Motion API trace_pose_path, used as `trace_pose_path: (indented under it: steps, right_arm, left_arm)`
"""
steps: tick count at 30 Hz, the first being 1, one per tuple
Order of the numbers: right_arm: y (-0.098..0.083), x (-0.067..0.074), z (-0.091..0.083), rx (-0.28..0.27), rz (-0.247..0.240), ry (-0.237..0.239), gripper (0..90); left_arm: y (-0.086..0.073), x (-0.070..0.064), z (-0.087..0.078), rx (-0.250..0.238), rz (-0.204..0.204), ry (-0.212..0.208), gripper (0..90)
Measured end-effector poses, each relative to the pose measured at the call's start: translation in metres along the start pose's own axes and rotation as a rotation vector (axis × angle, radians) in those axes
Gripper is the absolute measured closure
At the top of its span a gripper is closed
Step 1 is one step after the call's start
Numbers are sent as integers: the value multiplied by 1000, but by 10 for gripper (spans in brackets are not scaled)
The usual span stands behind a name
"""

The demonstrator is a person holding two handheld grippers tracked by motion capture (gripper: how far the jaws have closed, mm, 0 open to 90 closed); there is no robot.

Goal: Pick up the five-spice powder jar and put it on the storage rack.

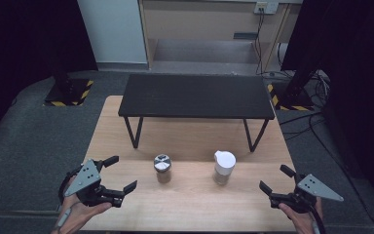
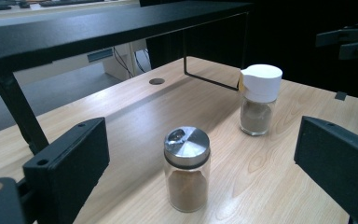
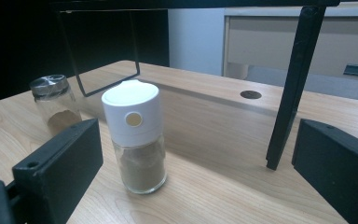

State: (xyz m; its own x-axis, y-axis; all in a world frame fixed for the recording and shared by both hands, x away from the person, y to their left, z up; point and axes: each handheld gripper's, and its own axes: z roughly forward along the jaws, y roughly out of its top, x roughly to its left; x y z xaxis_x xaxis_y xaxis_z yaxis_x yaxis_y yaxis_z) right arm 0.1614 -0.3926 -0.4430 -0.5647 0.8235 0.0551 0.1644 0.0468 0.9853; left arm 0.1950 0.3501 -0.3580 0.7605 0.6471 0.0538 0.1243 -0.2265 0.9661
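So, two spice jars stand upright on the wooden table (image 1: 190,204), side by side, well apart from each other, both in front of the black shelf (image 1: 195,95) that sits on thin legs toward the far half of the table. Metal-lid jar (image 1: 162,168) is on the left, brown powder inside, shiny silver cap. White-cap jar (image 1: 224,166) is on the right, lighter powder, small round dot on the side of the cap seen in the right gripper view.

Left gripper (image 1: 122,174) hovers near the table's left front edge, jaws spread wide, nothing between them, holding nothing. It faces the metal-lid jar (image 2: 187,169), which sits between the jaw lines in the left gripper view, apart from both jaws.

Right gripper (image 1: 273,178) hovers near the right front edge, jaws also wide open, empty. White-cap jar (image 3: 135,135) is nearest to it, just beside its left jaw in the right gripper view, not touching. Metal-lid jar (image 3: 55,103) shows farther back.
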Motion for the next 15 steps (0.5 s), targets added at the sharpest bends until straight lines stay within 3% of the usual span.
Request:
trace_pose_path:
  steps: [5, 15]
  right_arm:
    - [0, 0, 0, -1, 0, -3, 21]
    - [0, 0, 0, -3, 4, -6, 23]
  left_arm:
    - [8, 10, -1, 8, -13, -16, 18]
    - [19, 19, 0, 35, -9, 4, 18]
